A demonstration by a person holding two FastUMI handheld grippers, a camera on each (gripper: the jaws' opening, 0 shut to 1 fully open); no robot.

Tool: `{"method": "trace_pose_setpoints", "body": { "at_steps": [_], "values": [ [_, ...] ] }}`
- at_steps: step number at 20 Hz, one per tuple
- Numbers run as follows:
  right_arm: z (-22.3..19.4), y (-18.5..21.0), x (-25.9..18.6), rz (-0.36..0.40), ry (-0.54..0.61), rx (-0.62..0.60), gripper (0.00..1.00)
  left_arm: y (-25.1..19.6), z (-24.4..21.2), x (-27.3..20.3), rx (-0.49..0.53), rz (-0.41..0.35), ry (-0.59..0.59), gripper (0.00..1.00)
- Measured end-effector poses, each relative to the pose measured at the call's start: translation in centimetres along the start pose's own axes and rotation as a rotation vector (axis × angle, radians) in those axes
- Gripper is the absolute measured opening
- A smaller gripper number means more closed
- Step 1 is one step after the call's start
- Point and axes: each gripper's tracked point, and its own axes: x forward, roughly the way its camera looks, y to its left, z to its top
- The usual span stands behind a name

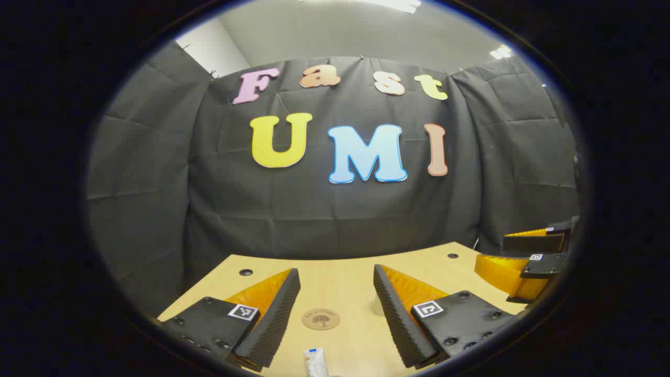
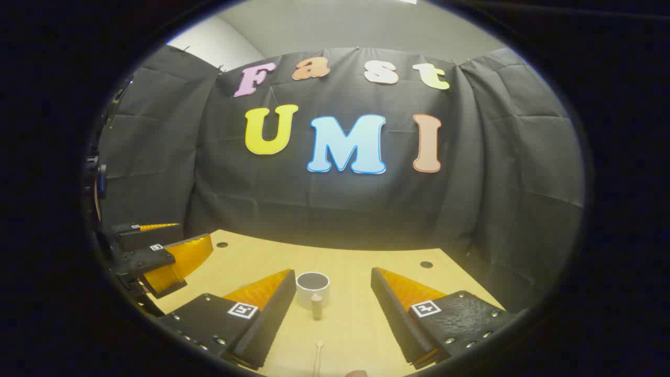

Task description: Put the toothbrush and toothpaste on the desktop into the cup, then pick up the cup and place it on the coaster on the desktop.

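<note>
Two grippers over a wooden desk

The left gripper (image 1: 336, 285) has its two fingers wide apart, with nothing between them. On the desk (image 1: 345, 272), a round brown coaster (image 1: 321, 319) lies between the fingers. The toothpaste (image 1: 315, 362) lies near it, at the bottom edge. The right gripper (image 1: 523, 256) is far to the right.

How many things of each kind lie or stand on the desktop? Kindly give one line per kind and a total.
Cup: 1
Coaster: 1
Toothpaste tube: 1
Toothbrush: 1
Total: 4
</note>
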Motion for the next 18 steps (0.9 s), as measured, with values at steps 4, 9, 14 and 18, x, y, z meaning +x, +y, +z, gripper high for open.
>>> {"method": "trace_pose_setpoints", "body": {
  "at_steps": [4, 9, 14, 18],
  "values": [
    [-0.8, 0.2, 0.2, 0.009, 0.035, 0.002, 0.90, 0.0, -0.7, 0.4, -0.004, -0.002, 0.021, 0.92],
    [-1.8, 0.5, 0.5, 0.016, 0.069, 0.000, 0.90, 0.4, -1.9, 0.5, -0.026, 0.002, 0.065, 0.93],
    [-3.5, 1.2, 1.1, 0.035, 0.129, 0.016, 0.90, 0.7, -3.6, 0.9, -0.036, 0.007, 0.120, 0.91],
    [-5.9, 2.1, 1.4, 0.058, 0.219, 0.047, 0.90, 0.8, -6.8, 1.2, -0.038, -0.001, 0.229, 0.92]
  ]
}}
